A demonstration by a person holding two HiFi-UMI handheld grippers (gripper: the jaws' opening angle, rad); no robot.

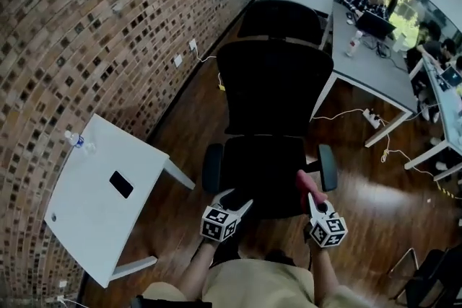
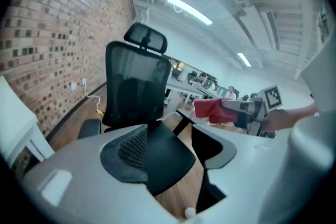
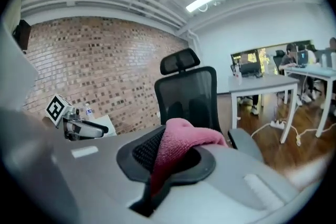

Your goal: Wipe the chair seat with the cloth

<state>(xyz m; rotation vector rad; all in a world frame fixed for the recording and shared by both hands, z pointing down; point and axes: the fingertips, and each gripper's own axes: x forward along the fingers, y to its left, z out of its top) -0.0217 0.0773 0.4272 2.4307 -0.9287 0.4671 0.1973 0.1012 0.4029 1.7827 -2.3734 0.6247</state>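
A black chair point(image 1: 271, 94) stands on the wood floor point(image 1: 195, 119), its back toward the far desks; its seat point(image 1: 256, 169) faces a person point(image 1: 253, 283) who stands right at its front edge with a gripper in each hand. The right gripper point(image 3: 178, 157) has its jaws pinched on a pink cloth point(image 3: 184, 139); the cloth bunches up over the pads and hangs down between them. From above, the cloth sits at the seat's front right corner, just inside the right-hand armrest point(image 1: 328, 166); whether it touches the seat I cannot tell. The left gripper point(image 2: 181, 136) has its jaws spread, with nothing between them but the chair beyond; it hangs over the seat's front left corner, near the left-hand armrest point(image 1: 211, 168); the two grippers are about level and apart from each other. To the left, against the brick wall point(image 1: 86, 25), a white table point(image 1: 86, 220) carries a dark phone point(image 1: 120, 184) near its middle and a small bottle point(image 1: 78, 142) at its far corner. Behind the chair to the right stands a grey desk point(image 1: 372, 72); a second person point(image 1: 364, 0) sits at its far end; a power strip point(image 1: 372, 117) and its cables lie on the floor beneath.
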